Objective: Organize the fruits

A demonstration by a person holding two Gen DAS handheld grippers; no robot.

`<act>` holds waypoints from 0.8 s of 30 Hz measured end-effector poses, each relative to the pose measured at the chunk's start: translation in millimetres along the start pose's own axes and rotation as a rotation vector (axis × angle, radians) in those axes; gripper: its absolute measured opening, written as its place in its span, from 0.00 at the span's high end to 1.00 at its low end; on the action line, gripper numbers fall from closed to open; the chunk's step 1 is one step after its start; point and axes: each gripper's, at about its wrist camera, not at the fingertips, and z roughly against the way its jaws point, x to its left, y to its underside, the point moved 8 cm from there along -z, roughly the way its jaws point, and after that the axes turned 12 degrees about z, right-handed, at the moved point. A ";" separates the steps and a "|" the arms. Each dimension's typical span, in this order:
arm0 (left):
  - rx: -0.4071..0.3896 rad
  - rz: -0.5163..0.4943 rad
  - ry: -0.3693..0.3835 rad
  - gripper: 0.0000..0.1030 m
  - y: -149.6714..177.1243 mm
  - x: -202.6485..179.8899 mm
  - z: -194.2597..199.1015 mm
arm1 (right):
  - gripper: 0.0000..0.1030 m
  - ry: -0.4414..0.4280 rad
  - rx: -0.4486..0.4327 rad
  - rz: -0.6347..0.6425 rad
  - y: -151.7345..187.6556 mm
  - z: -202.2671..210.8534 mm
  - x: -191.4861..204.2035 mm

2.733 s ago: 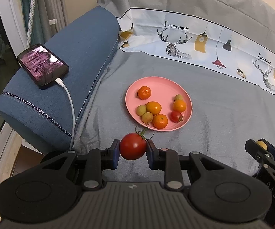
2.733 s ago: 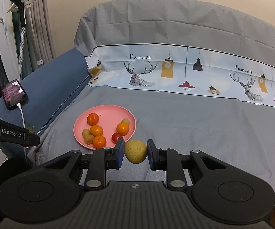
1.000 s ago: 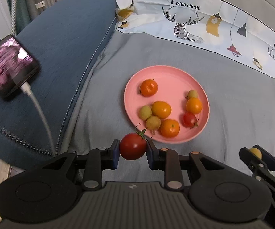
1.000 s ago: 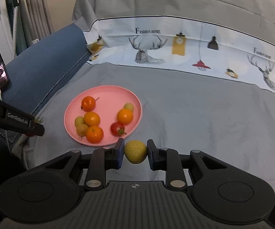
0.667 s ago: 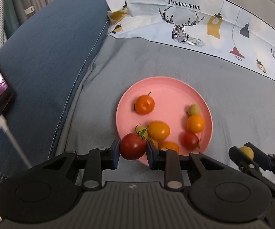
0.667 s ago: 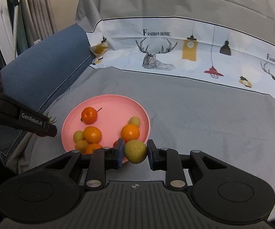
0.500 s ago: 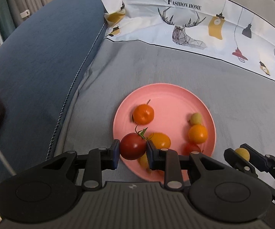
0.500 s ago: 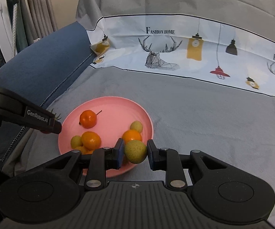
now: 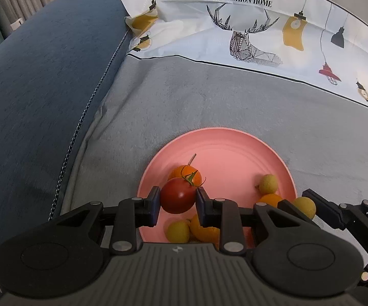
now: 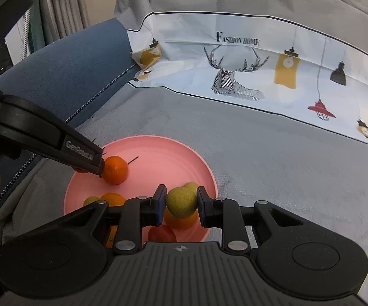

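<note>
- The sofa [image 9: 209, 107], draped in a grey cover, carries everything here; a blue armrest [image 9: 36, 97] runs along its left side.
- The pink plate [image 9: 224, 150] lies on the seat cover, and its far half is bare while small fruits crowd the near half.
- My left tongs [image 9: 178, 201] pinch a red tomato [image 9: 177, 195], green stem up, over the near left part of the plate, just in front of an orange fruit with a stalk [image 10: 115, 169].
- My right tongs [image 10: 181, 204] are pressed onto a yellow-green fruit [image 10: 181, 202], which hangs over the near right part of the plate above another orange fruit [image 10: 181, 221] and a small tomato [image 10: 161, 233].
- I judge the step in hand to be delivery: both fruits are carried over the plate, neither set down yet.
- Next, each pair of tongs needs to sink toward a bare patch of pink, not onto the fruits already there, then spread gently.
- Round fruit rolls, so I should let go low and away from the rim.
</note>
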 end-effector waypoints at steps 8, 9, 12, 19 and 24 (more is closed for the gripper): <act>-0.036 -0.009 -0.004 0.20 -12.6 -2.3 -2.6 | 0.68 -0.066 0.002 0.088 -8.3 -15.7 10.2; -0.057 0.001 -0.010 0.00 -15.1 -0.4 0.8 | 0.44 -0.070 0.004 0.100 -9.7 -16.1 11.8; -0.105 0.004 0.002 0.00 -16.8 3.1 13.8 | 0.14 -0.033 -0.020 0.113 -12.9 -8.1 13.0; -0.059 -0.009 -0.013 0.00 7.8 17.5 37.4 | 0.11 0.009 0.012 0.054 7.5 29.0 9.4; -0.075 -0.028 -0.020 0.00 34.6 26.4 70.7 | 0.08 0.068 0.014 -0.024 24.4 73.8 7.0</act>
